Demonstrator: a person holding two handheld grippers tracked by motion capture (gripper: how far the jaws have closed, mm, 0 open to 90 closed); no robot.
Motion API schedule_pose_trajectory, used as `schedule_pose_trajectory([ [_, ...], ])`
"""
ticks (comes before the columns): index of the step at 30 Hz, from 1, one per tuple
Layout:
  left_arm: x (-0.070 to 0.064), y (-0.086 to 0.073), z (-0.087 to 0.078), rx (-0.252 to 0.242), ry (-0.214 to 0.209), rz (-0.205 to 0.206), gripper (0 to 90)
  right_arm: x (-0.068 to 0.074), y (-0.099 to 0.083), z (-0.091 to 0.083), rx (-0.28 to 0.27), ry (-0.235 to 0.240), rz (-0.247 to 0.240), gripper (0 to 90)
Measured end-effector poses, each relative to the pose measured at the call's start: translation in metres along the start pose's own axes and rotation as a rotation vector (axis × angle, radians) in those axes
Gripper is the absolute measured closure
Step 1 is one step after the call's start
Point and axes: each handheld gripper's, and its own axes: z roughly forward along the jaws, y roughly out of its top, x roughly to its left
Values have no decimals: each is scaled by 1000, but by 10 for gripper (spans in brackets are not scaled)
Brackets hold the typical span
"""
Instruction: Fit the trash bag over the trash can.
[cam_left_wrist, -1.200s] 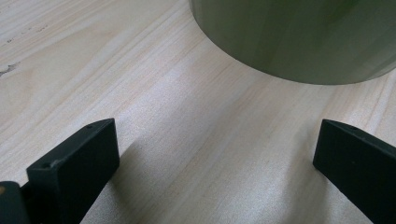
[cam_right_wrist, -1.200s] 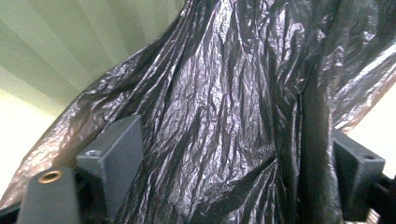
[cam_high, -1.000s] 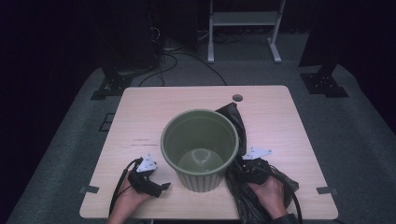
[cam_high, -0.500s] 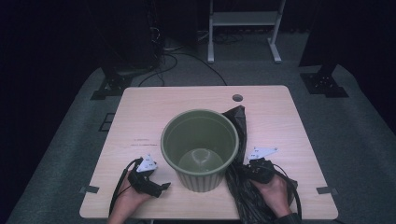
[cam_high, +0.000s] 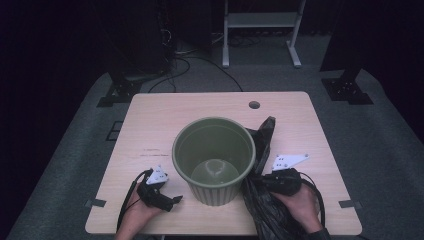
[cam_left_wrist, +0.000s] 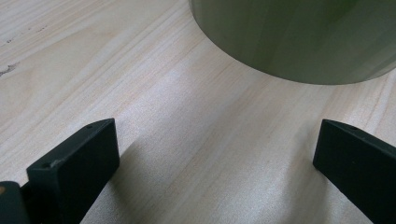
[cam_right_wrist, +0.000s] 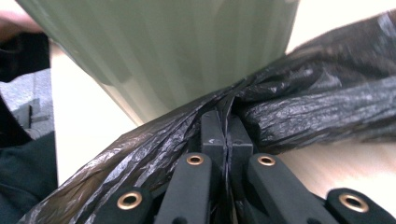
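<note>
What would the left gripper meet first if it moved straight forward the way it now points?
Probably the green bucket. The left gripper has its jaws open over bare wooden table, and the bucket's wall stands ahead, slightly to one side. How far ahead is hard to judge.

One green bin, one black bag, two grippers.

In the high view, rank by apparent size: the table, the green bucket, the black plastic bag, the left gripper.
1. Table, largest.
2. Green bucket.
3. Black plastic bag, somewhat smaller, though partly hidden behind the bucket and cut by the frame edge, so unsure.
4. Left gripper, smallest.
</note>
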Motion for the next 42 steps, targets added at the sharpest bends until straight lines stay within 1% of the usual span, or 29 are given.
schedule_pose_trajectory([
  [2,0,0,0,0,0,0,0,2,4,-4,-15,13,-10,891],
  [6,0,0,0,0,0,0,0,6,16,-16,-51,47,-49,891],
  [8,0,0,0,0,0,0,0,9,23,-23,-82,80,-64,890],
  [14,0,0,0,3,-1,3,0,16,42,-44,-171,151,-105,890],
  [16,0,0,0,2,-1,3,0,19,48,-51,-186,163,-126,890],
  [20,0,0,0,2,-1,3,0,23,58,-64,-199,176,-159,890],
  [23,0,0,0,1,0,3,0,25,62,-71,-211,196,-173,890],
  [27,0,0,0,1,0,3,0,26,70,-79,-248,252,-191,890],
  [30,0,0,0,1,0,3,0,30,80,-83,-268,278,-210,890],
  [32,0,0,0,0,0,3,0,32,89,-85,-274,296,-221,890],
  [34,0,0,0,2,0,3,0,35,99,-85,-269,303,-238,890],
  [39,0,0,0,1,0,3,0,44,124,-78,-255,333,-278,889],
  [42,0,0,0,1,0,3,0,49,139,-71,-235,341,-298,890],
])
